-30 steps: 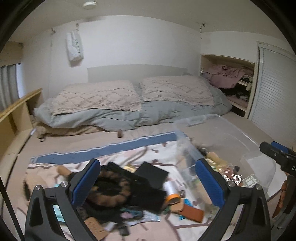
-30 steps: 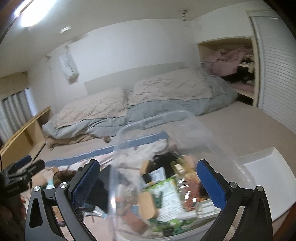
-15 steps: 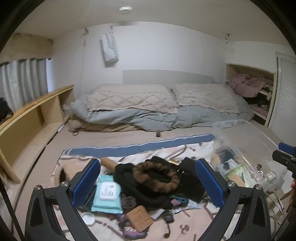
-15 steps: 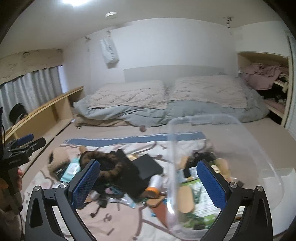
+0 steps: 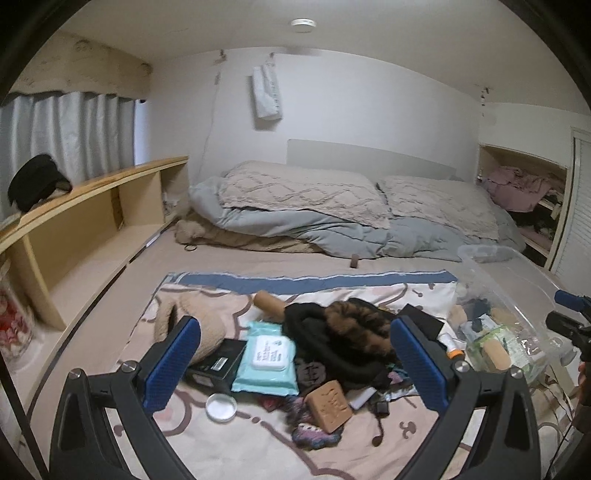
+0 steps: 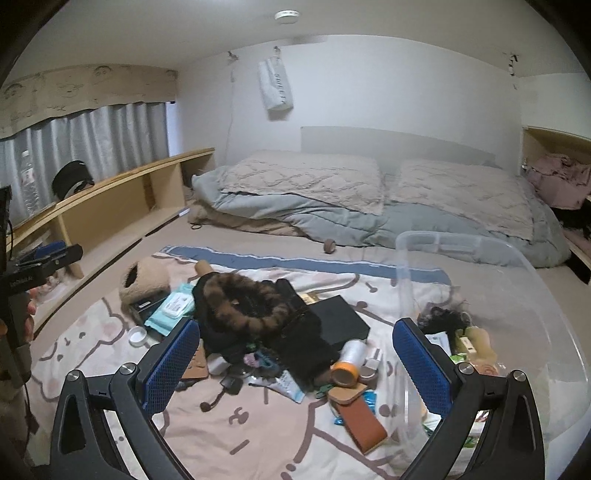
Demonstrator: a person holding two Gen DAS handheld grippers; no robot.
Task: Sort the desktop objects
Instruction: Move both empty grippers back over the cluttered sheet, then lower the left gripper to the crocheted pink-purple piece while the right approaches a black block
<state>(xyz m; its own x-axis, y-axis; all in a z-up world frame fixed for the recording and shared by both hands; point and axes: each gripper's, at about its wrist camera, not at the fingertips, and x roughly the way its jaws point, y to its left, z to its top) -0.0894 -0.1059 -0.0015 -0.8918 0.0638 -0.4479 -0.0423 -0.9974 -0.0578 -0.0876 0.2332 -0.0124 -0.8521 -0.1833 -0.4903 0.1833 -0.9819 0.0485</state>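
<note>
Both claws, left claw (image 5: 295, 365) and right claw (image 6: 295, 363), hang open and empty above the pile on the bed's patterned blanket (image 6: 258, 439). The wipes pack (image 5: 266, 360) lies between the left fingers, long axis pointing away. The clear bin (image 6: 517, 295) sits right of the pack, nearer the right claw.

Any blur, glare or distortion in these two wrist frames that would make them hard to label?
Left wrist view: strong fisheye bending of the shelf, dark corners, slight smear at the left edge; pile sharp between the open left tongs. Right wrist view: same curvature; clear bin hazes its contents; ceiling light mild, no glare; right tongs open.
</note>
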